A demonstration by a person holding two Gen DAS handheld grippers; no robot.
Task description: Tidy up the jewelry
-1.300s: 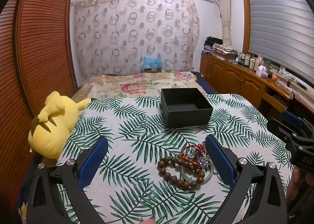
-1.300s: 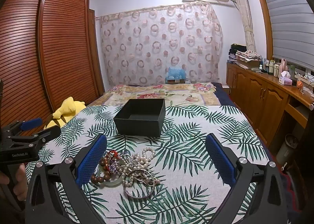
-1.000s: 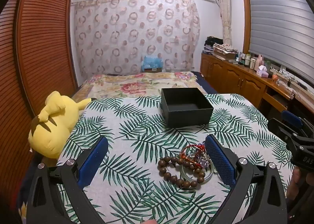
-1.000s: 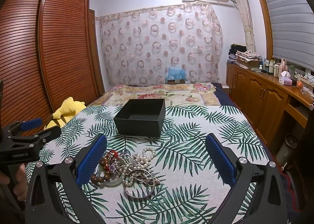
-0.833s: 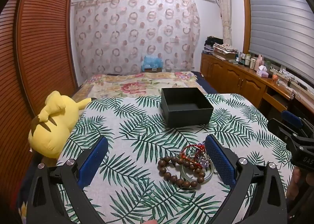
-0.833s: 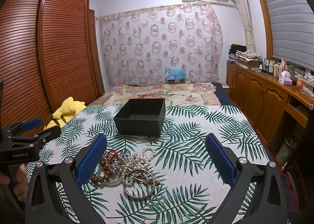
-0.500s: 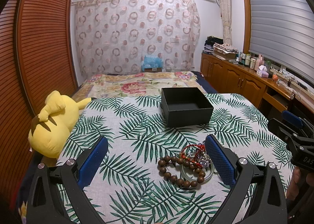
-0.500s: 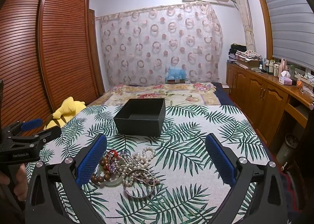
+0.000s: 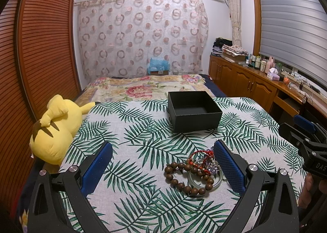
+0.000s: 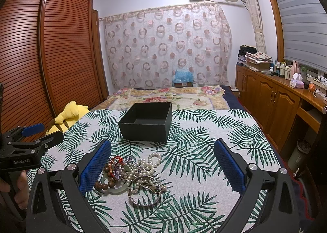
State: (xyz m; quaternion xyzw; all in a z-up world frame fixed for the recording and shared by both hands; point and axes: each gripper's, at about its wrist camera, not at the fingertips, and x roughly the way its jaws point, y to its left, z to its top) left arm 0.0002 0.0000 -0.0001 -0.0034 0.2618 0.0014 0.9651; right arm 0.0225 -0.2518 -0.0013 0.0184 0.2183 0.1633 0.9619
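Observation:
A pile of jewelry lies on the palm-leaf cloth (image 9: pixel 132 130): a brown wooden bead bracelet (image 9: pixel 184 179), a red cord bracelet (image 9: pixel 199 156), a pale jade bangle (image 9: pixel 204 182), a pearl strand (image 10: pixel 151 159) and a silver bangle (image 10: pixel 143 196). An open black box (image 9: pixel 194 113) stands beyond it; it also shows in the right wrist view (image 10: pixel 147 123). My left gripper (image 9: pixel 163 163) is open and empty, the pile by its right finger. My right gripper (image 10: pixel 163 163) is open and empty, the pile by its left finger.
A yellow plush toy (image 9: pixel 55 130) lies at the cloth's left edge. A floral bedspread (image 9: pixel 147 87) lies behind the box. Wooden cabinets (image 10: pixel 276 106) run along the right wall, a slatted wardrobe (image 10: pixel 40 59) along the left.

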